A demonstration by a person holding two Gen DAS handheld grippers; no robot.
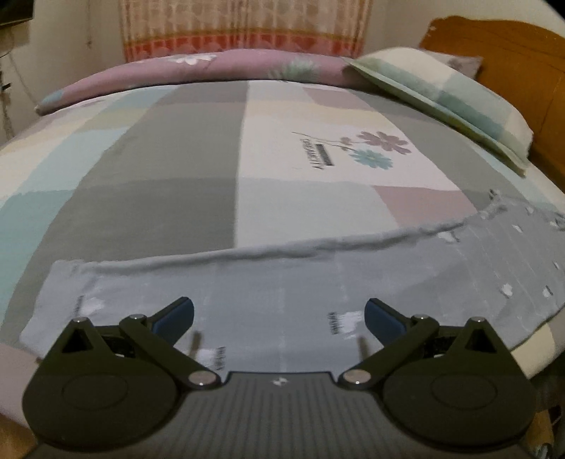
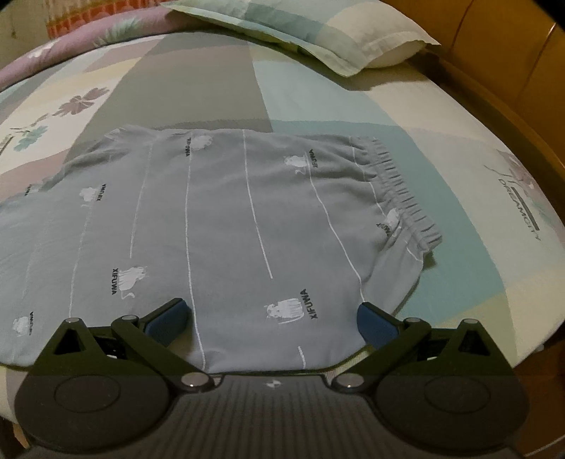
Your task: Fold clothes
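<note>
We held both grippers, left gripper [image 1: 279, 316] and right gripper [image 2: 273, 314], fingers apart, over the gray trousers [image 2: 226, 226], whose length ran crosswise, waistband [image 2: 402, 190] nearer the right.

Trousers [image 2: 226, 226] on bed [image 2: 441, 141] — pillow [image 2: 303, 28] behind
</note>
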